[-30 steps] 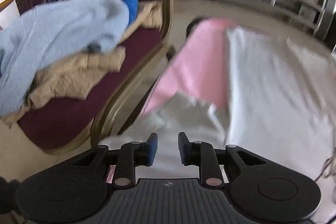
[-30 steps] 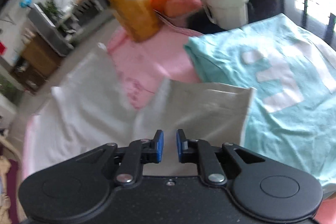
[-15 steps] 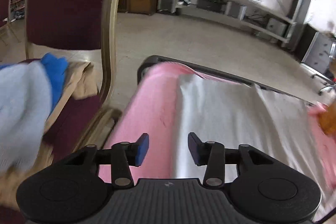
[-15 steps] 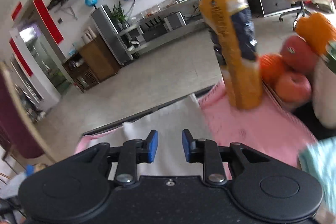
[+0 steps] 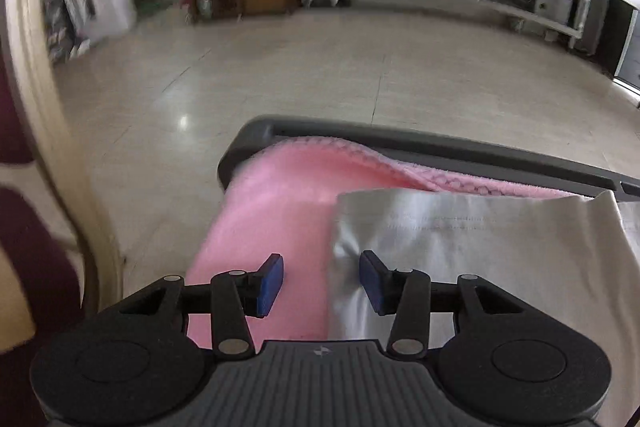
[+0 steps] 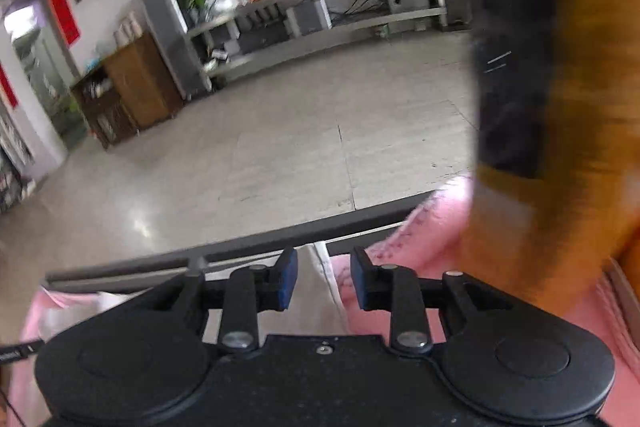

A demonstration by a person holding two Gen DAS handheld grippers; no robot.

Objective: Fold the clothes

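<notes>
Fuzzy pink blanket (image 5: 276,211) under smooth grey garment (image 5: 480,251), scalloped hem.

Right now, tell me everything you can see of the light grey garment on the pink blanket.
The light grey fabric garment lies spread flat on the fuzzy pink blanket, near the dark table edge. A stitched hem runs along its far edge, and its left edge looks folded and slightly wrinkled. The open left claw straddles that left edge; the open right claw straddles its right edge.
</notes>
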